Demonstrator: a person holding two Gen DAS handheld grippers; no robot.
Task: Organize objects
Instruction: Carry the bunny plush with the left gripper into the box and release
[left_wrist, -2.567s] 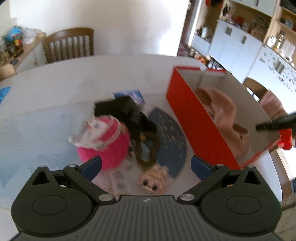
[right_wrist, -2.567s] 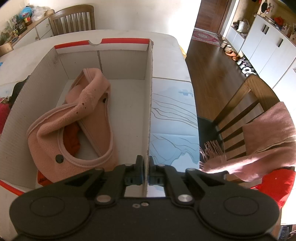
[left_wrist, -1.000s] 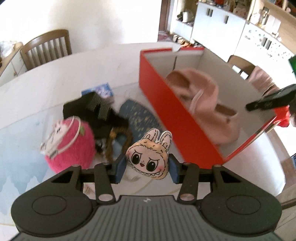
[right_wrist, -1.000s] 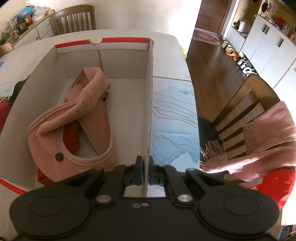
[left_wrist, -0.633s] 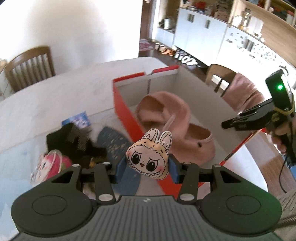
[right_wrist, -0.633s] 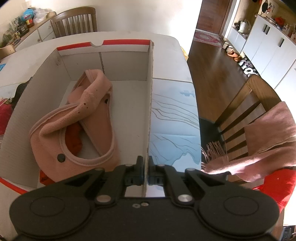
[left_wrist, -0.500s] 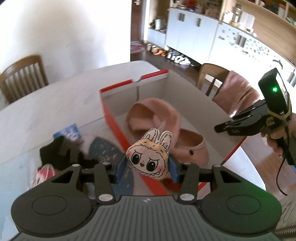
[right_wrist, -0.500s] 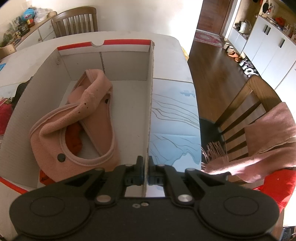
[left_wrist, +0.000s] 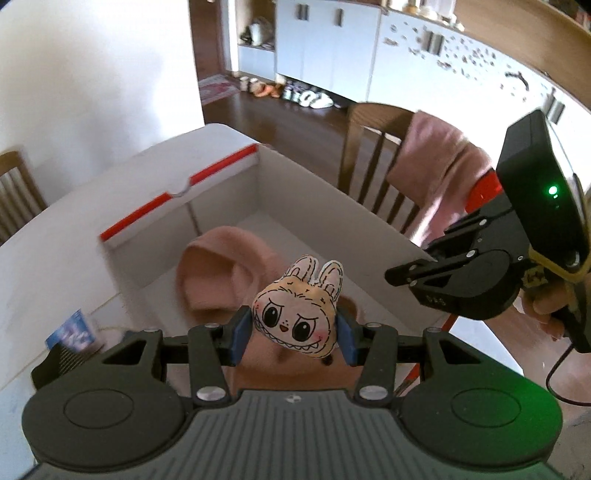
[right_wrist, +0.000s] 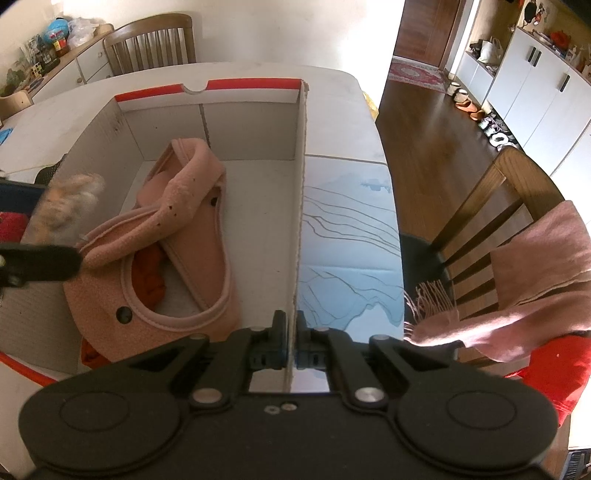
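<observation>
I've carried the tan bunny-eared plush head (left_wrist: 295, 322), clamped in my left gripper (left_wrist: 293, 336), over the red-and-white cardboard box (left_wrist: 177, 190); my right gripper (right_wrist: 291, 345) pinches its wall. Release remains.

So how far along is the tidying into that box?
Done: a pink garment already lies in the box. In hand: the left tool grips a bunny toy above the box, while the right tool pinches the box wall. Left: dropping the toy in; a blue packet remains on the table.
</observation>
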